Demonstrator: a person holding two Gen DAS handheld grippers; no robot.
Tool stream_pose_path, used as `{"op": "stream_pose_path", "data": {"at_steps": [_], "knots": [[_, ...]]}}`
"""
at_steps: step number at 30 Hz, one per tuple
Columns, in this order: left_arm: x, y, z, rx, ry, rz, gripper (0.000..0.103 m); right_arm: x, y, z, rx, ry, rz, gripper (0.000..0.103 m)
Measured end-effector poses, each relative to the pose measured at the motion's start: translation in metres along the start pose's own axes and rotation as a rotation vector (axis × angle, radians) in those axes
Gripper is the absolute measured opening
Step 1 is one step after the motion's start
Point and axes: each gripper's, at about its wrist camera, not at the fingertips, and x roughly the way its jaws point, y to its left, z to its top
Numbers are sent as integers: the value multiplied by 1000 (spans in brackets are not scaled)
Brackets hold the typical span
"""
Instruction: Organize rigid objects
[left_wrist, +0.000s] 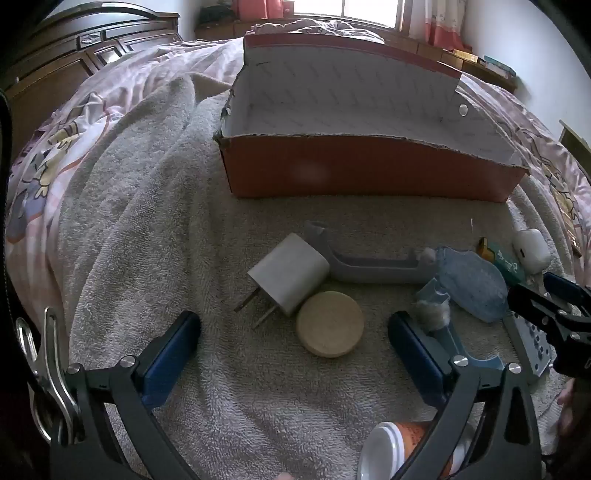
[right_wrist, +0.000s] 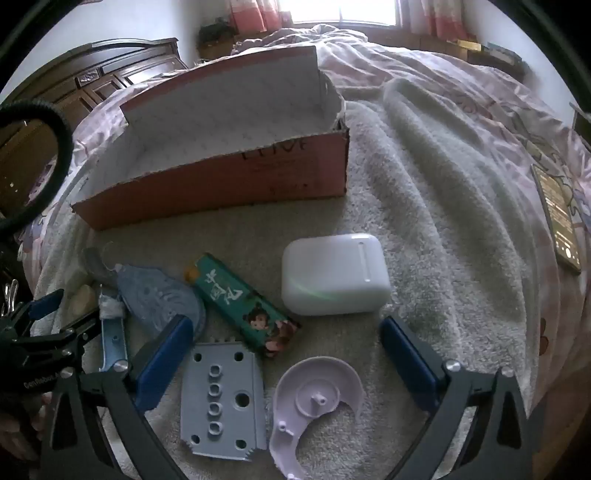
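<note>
Two tools, left tool (left_wrist: 293, 343) and right tool (right_wrist: 286, 349), hover with jaws wide apart, gripping nothing. Wall charger (left_wrist: 290, 273), wooden disc (left_wrist: 330, 324) and white earbud case (right_wrist: 334, 274) lie on the towel (left_wrist: 155, 229) before the open cardboard box (left_wrist: 369, 173).

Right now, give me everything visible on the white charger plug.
The white charger plug is a rounded-corner cube of smooth matte plastic with two flat metal prongs pointing down-left. It lies tipped on its side on the grey towel, in front of the orange box. Its lower right edge meets the round tan disc; the grey handle piece lies against its right side.
</note>
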Motion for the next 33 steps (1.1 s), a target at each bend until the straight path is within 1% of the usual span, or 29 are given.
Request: {"op": "stream_pose_path", "data": {"at_steps": [33], "knots": [[0, 0, 0, 0, 0, 1, 103, -3, -2, -1, 0, -14, 4, 103]]}}
